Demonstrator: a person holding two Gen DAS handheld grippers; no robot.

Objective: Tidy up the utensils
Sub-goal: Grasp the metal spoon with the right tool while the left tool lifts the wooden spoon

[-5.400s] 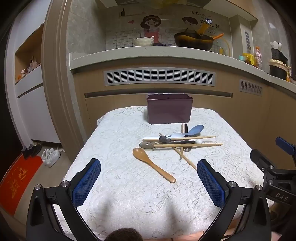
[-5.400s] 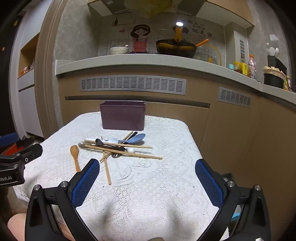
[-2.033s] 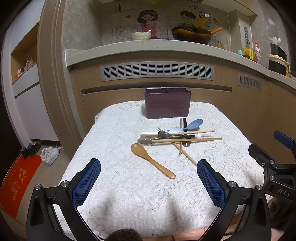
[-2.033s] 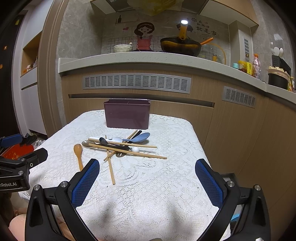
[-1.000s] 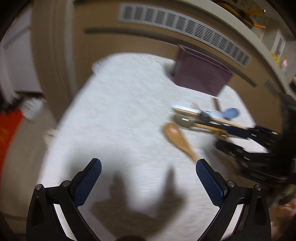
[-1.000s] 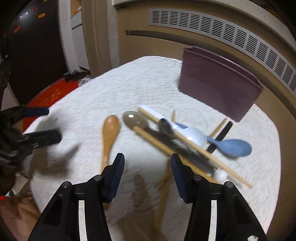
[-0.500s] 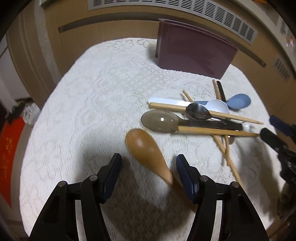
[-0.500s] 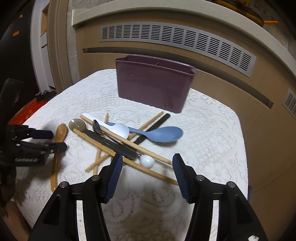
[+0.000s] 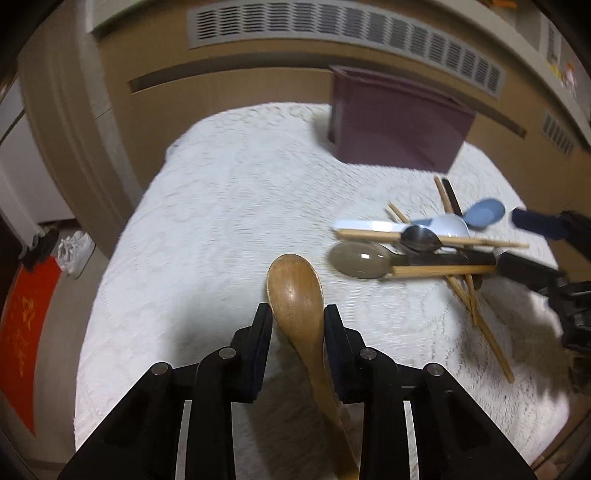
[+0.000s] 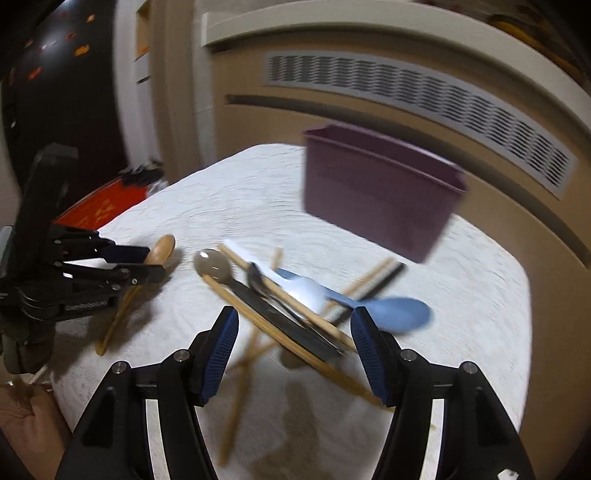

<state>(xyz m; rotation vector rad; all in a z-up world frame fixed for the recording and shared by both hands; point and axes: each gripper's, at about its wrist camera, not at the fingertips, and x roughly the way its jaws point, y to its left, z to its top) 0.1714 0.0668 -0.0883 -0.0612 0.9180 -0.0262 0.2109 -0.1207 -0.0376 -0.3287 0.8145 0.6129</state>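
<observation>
A wooden spoon (image 9: 295, 288) lies on the white lace tablecloth (image 9: 221, 221), left of a pile of utensils. My left gripper (image 9: 297, 314) straddles the spoon where bowl meets handle. Its jaws are closing, and a thin gap still shows beside the spoon. The pile holds a grey spoon (image 9: 358, 258), a metal spoon (image 9: 421, 236), a white spoon (image 10: 306, 288), a blue spoon (image 10: 399, 314) and several chopsticks (image 10: 295, 343). My right gripper (image 10: 293, 325) hovers just above the pile, its jaws opening and holding nothing. A purple bin (image 10: 376, 199) stands behind.
The table's far edge meets a wooden counter front with vent grilles (image 9: 332, 26). A red mat (image 9: 26, 325) and shoes lie on the floor to the left. The left gripper (image 10: 155, 264) shows at the left of the right wrist view, a hand (image 10: 26, 428) below it.
The left gripper has advanced along the wooden spoon and its jaws have narrowed from wide to close around it. The right gripper's jaws have widened and it has shifted over the pile.
</observation>
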